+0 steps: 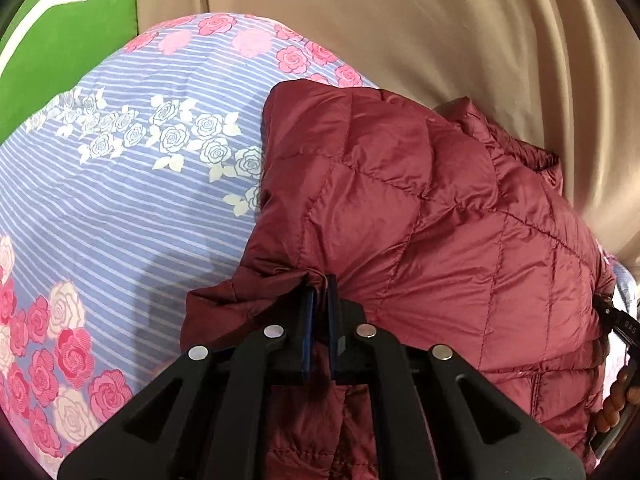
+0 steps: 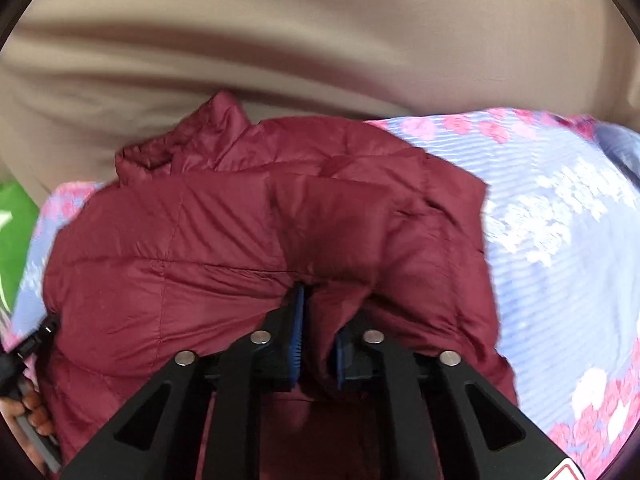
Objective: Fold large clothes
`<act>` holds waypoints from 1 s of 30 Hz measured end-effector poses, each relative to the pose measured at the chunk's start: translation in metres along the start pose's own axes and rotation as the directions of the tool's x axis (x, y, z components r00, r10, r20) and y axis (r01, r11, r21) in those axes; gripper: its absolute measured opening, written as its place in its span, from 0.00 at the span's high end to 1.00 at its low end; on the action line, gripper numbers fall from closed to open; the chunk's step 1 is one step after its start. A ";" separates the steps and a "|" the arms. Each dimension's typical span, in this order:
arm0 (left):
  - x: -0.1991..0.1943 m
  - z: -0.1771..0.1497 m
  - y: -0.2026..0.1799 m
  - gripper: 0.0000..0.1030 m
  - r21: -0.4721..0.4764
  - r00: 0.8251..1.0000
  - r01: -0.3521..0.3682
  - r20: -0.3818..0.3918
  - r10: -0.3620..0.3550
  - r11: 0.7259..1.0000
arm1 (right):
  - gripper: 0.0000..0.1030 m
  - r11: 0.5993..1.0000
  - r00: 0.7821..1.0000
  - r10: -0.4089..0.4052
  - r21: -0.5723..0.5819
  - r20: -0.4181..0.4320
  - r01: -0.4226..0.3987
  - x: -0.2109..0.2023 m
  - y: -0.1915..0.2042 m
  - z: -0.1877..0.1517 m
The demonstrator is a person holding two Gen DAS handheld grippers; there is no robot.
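A maroon quilted puffer jacket (image 1: 420, 208) lies on a blue striped bedsheet with roses (image 1: 132, 184). My left gripper (image 1: 320, 286) is shut on a bunched edge of the jacket at its near left side. In the right wrist view the jacket (image 2: 192, 248) fills the middle, folded over on itself. My right gripper (image 2: 318, 300) is shut on a fold of the jacket at its near edge; fabric bulges between the blue pads (image 2: 297, 340). The other gripper shows at the far right edge of the left wrist view (image 1: 616, 328) and at the left edge of the right wrist view (image 2: 32, 344).
A beige curtain or cloth (image 1: 400, 20) hangs behind the bed, also in the right wrist view (image 2: 320, 40). A green cushion (image 1: 60, 40) sits at the far left of the sheet. The flowered sheet (image 2: 560, 240) spreads to the jacket's right.
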State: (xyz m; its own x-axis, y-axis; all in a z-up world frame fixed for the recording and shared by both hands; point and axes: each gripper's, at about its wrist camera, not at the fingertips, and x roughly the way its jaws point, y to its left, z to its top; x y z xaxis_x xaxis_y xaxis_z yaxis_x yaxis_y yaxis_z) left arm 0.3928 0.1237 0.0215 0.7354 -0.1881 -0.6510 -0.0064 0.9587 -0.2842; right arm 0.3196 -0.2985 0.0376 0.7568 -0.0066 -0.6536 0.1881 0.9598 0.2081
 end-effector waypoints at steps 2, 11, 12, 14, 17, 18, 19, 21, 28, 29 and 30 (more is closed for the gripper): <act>0.002 0.000 0.000 0.95 -0.008 1.000 0.005 0.000 -0.005 1.000 | 0.76 0.998 0.999 -0.025 0.050 0.044 0.023 -0.021 -0.008 -0.004; -0.002 -0.001 0.006 0.95 -0.007 1.000 0.002 0.003 -0.002 1.000 | 0.80 0.997 1.000 -0.001 -0.079 0.010 0.002 -0.022 0.027 -0.013; -0.003 -0.001 0.008 0.94 -0.010 1.000 0.008 0.004 -0.008 1.000 | 0.84 0.994 0.998 -0.055 -0.089 -0.003 0.055 -0.011 0.021 -0.015; -0.006 -0.004 0.014 0.94 -0.023 0.999 0.035 0.005 -0.035 0.999 | 0.86 0.998 0.999 -0.046 -0.045 -0.007 0.046 -0.005 0.002 -0.015; -0.007 -0.005 0.024 0.94 -0.062 0.997 0.073 0.002 -0.073 0.995 | 0.89 0.997 0.998 -0.057 0.047 0.019 0.056 -0.021 -0.025 -0.015; -0.007 -0.005 0.025 0.94 -0.069 0.997 0.080 0.004 -0.080 0.994 | 0.88 0.996 0.998 -0.065 0.058 0.026 0.063 -0.027 -0.029 -0.016; -0.008 -0.005 0.027 0.94 -0.077 0.997 0.083 0.008 -0.083 0.994 | 0.86 0.996 0.997 -0.067 0.067 0.028 0.065 -0.035 -0.034 -0.019; -0.013 -0.007 0.031 0.94 -0.092 0.996 0.093 0.015 -0.092 0.991 | 0.85 0.996 0.998 -0.062 0.067 0.021 0.061 -0.053 -0.045 -0.031; -0.067 -0.033 0.045 0.61 0.003 0.996 0.079 -0.044 -0.079 0.997 | 0.50 0.998 0.998 -0.038 0.038 -0.058 0.040 -0.128 -0.081 -0.103; -0.079 -0.042 0.050 0.60 0.022 0.995 0.067 -0.069 -0.065 0.998 | 0.47 0.999 0.997 -0.035 0.038 -0.074 0.038 -0.132 -0.082 -0.112; -0.086 -0.048 0.053 0.55 0.035 0.995 0.057 -0.084 -0.054 0.998 | 0.46 0.998 0.995 -0.034 0.044 -0.095 0.039 -0.142 -0.087 -0.125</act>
State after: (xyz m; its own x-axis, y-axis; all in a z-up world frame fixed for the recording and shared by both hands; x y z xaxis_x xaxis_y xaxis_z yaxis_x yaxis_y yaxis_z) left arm 0.2968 0.1804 0.0287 0.6749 -0.2570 -0.6917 0.0598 0.9533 -0.2959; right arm 0.1175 -0.3456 0.0216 0.6871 -0.0129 -0.7265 0.2443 0.9457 0.2144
